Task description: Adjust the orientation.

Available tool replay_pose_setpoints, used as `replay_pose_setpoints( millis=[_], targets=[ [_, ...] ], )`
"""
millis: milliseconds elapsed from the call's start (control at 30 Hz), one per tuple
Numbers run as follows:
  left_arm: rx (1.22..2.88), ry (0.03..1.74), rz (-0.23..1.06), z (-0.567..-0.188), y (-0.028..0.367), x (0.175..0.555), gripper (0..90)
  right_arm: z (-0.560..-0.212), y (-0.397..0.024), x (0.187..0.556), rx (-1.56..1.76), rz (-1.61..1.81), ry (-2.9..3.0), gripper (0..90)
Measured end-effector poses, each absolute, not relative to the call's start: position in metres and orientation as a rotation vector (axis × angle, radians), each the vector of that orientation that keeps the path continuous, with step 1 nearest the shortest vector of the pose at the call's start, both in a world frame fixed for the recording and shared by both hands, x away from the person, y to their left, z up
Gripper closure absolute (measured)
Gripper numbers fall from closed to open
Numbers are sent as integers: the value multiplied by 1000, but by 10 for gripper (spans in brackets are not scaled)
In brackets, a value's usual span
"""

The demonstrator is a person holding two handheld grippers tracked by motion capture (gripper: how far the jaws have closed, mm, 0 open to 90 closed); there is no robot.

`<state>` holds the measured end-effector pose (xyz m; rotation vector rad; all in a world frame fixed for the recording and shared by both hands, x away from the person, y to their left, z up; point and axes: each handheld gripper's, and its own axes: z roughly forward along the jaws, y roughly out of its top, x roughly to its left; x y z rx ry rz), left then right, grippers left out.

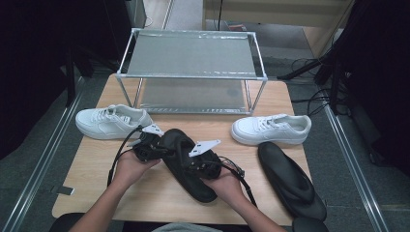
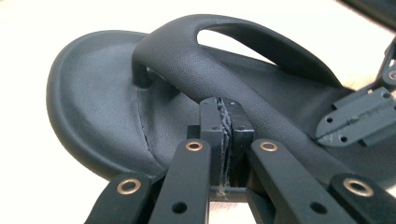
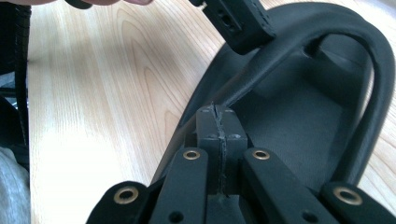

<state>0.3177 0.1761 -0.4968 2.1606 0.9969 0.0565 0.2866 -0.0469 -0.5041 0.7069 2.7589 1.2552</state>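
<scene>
A black flip-flop sandal (image 1: 200,188) lies in the middle of the table, between both hands. My left gripper (image 1: 168,150) is at its toe end, and its jaws are shut with their tips against the side of the strap (image 2: 187,60). My right gripper (image 1: 191,163) is at the sandal's middle, also shut, with its tips (image 3: 219,116) at the sole's edge where the strap (image 3: 373,60) joins. The pads of each gripper meet, with nothing visible between them. In the right gripper view the left gripper (image 3: 243,18) rests on the strap farther off.
A second black sandal (image 1: 290,181) lies at the right front. One white sneaker (image 1: 111,121) sits at the left and another (image 1: 270,129) at the right. A two-shelf metal rack (image 1: 191,53) stands at the back of the wooden table (image 1: 145,193).
</scene>
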Motion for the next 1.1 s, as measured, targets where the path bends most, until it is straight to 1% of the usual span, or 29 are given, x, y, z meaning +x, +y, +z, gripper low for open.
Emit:
replay_pose_setpoints(
  millis=[400,1100],
  targets=[
    [2114,1022,78,-498,181,330,887,-505,-29,293,704,1283,2738,900],
    [2057,1073,115,-501,192,340,882,-509,-4,308,705,1328,2728,900]
  ],
)
